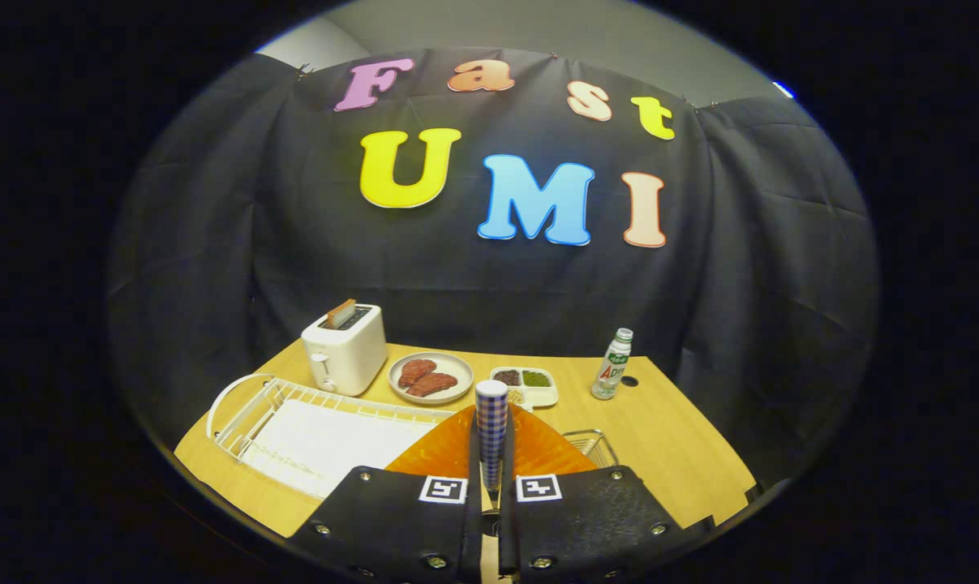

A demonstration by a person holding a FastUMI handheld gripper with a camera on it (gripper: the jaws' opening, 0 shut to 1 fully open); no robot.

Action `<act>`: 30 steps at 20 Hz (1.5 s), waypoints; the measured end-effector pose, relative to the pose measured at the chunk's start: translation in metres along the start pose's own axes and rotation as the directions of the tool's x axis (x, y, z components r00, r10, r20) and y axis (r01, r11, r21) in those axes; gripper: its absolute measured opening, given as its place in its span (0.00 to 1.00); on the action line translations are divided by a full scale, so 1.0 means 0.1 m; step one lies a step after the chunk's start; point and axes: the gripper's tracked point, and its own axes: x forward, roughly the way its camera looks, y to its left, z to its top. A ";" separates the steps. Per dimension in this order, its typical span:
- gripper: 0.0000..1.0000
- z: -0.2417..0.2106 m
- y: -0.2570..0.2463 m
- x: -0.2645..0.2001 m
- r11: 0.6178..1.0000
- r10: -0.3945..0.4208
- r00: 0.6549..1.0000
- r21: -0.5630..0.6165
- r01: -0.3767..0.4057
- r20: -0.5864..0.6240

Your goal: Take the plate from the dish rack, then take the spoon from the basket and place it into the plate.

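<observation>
Materials and finish, tabletop.
Table [684, 438] matt pale wood; rack [250, 405] white coated wire; toaster [347, 353] smooth plastic; orange plate [448, 450] glossy, ribbed; spoon [491, 430] handle checked; fingers [392, 519] rough, textured, pinching it.

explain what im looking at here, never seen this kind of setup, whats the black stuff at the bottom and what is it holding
This is one picture from a fisheye camera riding on a hand-held two-finger gripper, looking forward along its fingers. The black blocks at the bottom are those fingers. They are closed on a checkered handle standing upright between them, probably the spoon's; its bowl is hidden. Just beyond the fingers lies an orange plate on a wooden table. To its left is a white wire dish rack, to its right a wire basket. Farther back stand a toaster with toast in it, a plate of meat, a small divided tray and a bottle.
</observation>
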 end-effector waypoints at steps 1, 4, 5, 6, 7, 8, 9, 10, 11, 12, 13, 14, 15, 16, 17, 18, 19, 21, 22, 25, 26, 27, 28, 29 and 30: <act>0.08 -0.09 0.15 -0.06 1.000 0.031 0.999 0.000 -0.031 -0.008; 0.08 -0.40 0.52 -0.24 0.994 0.108 0.993 -0.015 -0.108 -0.043; 0.08 -0.50 0.62 -0.28 0.991 0.128 0.990 -0.026 -0.130 -0.058; 0.08 -0.62 0.71 -0.31 0.988 0.146 0.987 -0.034 -0.148 -0.071; 0.08 -0.72 0.81 -0.33 0.985 0.166 0.982 -0.041 -0.170 -0.089; 0.08 -0.84 0.88 -0.35 0.981 0.184 0.977 -0.048 -0.190 -0.104; 0.08 -0.91 0.95 -0.37 0.977 0.198 0.974 -0.053 -0.205 -0.115; 0.08 -1.01 1.01 -0.36 0.973 0.217 0.968 -0.053 -0.225 -0.130; 0.08 -1.09 1.08 -0.36 0.968 0.234 0.961 -0.052 -0.244 -0.145; 0.08 -1.13 1.13 -0.37 0.965 0.248 0.956 -0.052 -0.259 -0.156; 0.10 -1.18 1.15 -0.37 0.964 0.249 0.955 -0.055 -0.261 -0.161; 0.12 -1.23 1.15 -0.36 0.963 0.254 0.953 -0.054 -0.266 -0.166; 0.12 -1.25 1.16 -0.38 0.962 0.255 0.951 -0.054 -0.268 -0.172; 0.13 -1.29 1.15 -0.37 0.963 0.252 0.952 -0.055 -0.265 -0.176; 0.13 -1.27 1.13 -0.42 0.964 0.248 0.953 -0.056 -0.261 -0.171; 0.26 -1.26 1.12 -0.38 0.965 0.242 0.956 -0.060 -0.255 -0.165; 0.38 -1.23 1.09 -0.39 0.967 0.236 0.959 -0.064 -0.248 -0.156; 0.61 -1.23 1.08 -0.39 0.968 0.231 0.961 -0.065 -0.243 -0.153; 0.70 -1.22 1.08 -0.41 0.969 0.229 0.961 -0.063 -0.241 -0.154; 0.97 -1.19 1.07 -0.41 0.969 0.233 0.961 -0.044 -0.242 -0.151; 0.97 -1.18 1.07 -0.41 0.968 0.239 0.960 -0.037 -0.246 -0.148; 0.97 -1.14 1.06 -0.41 0.969 0.240 0.960 -0.032 -0.247 -0.142; 0.97 -1.10 1.04 -0.40 0.969 0.241 0.961 -0.028 -0.247 -0.135; 0.97 -1.06 1.04 -0.39 0.969 0.242 0.962 -0.022 -0.247 -0.127; 0.97 -1.01 1.03 -0.38 0.969 0.245 0.962 -0.016 -0.248 -0.117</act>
